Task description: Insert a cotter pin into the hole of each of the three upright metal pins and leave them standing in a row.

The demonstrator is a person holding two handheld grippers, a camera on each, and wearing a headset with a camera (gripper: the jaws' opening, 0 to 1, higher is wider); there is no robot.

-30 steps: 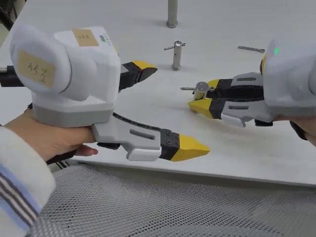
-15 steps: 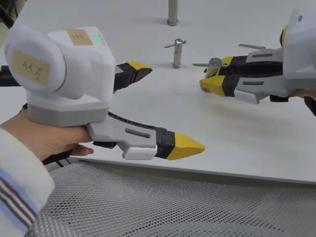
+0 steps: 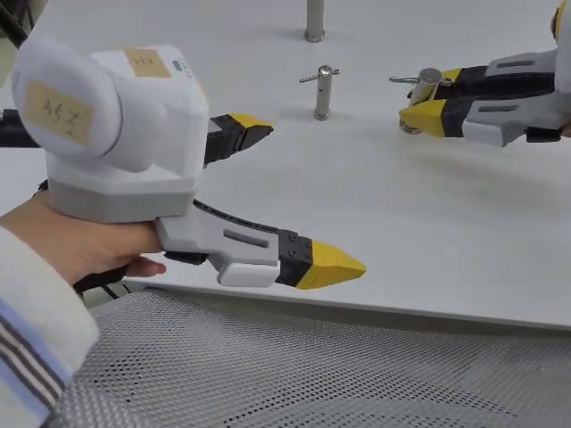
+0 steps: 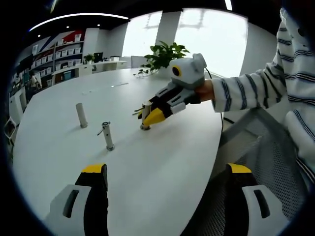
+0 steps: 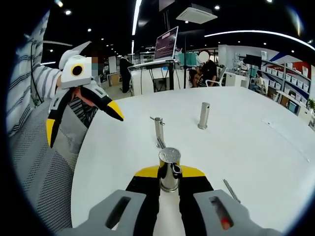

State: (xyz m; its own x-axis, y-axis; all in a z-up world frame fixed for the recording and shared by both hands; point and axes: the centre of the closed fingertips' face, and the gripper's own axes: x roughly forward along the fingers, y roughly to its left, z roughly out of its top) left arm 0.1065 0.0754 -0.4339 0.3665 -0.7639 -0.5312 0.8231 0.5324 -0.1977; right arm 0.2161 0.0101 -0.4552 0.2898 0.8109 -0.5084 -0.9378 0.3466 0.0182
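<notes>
My right gripper (image 3: 430, 96) is shut on an upright metal pin (image 3: 427, 85) with a cotter pin through its head; in the right gripper view this held pin (image 5: 170, 169) stands between the jaws of the right gripper (image 5: 170, 174). I cannot tell whether its foot touches the white table. A second pin (image 3: 325, 89) with a cotter pin stands to its left. A bare third pin (image 3: 314, 22) stands farther back. My left gripper (image 3: 299, 201) hovers open near the front edge, holding nothing. In the left gripper view, the left gripper (image 4: 165, 172) faces the three pins.
A loose cotter pin (image 5: 230, 190) lies on the table (image 3: 419, 232) beside my right gripper. The table's front edge runs above a grey mesh chair (image 3: 294, 374). A person sits at a far desk (image 5: 204, 69).
My right gripper has carried its pin to the right and farther back, toward the line of the other two pins. The left gripper has barely moved.
</notes>
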